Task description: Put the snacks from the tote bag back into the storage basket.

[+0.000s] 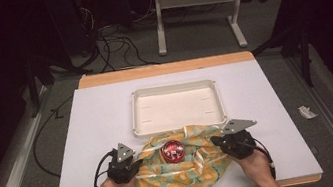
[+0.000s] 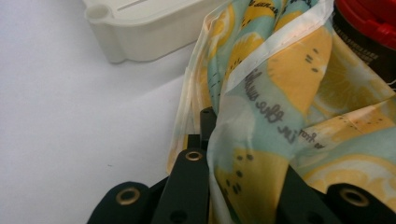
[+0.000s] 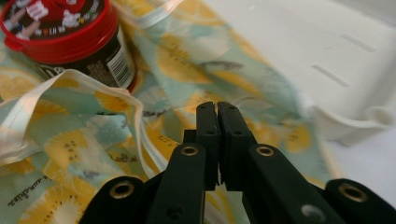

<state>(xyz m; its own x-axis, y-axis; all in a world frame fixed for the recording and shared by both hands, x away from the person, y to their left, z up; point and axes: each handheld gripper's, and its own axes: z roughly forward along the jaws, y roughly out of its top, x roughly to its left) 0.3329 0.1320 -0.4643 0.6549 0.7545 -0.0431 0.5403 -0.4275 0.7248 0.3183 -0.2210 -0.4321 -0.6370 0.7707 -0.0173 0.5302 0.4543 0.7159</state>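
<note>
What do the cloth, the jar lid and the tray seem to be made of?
Cloth: thin woven fabric, matte, printed with lemons; it folds softly and has a stitched hem.
Jar lid: probably plastic, glossy red; it has a moulded rim and catches the light.
Tray: likely moulded plastic, off-white, dull; its corners are rounded and its walls are of even thickness.

A cloth lies at the table's near edge with a jar on it. Just behind them, farther off, sits a tray, the cloth's far edge touching it.
</note>
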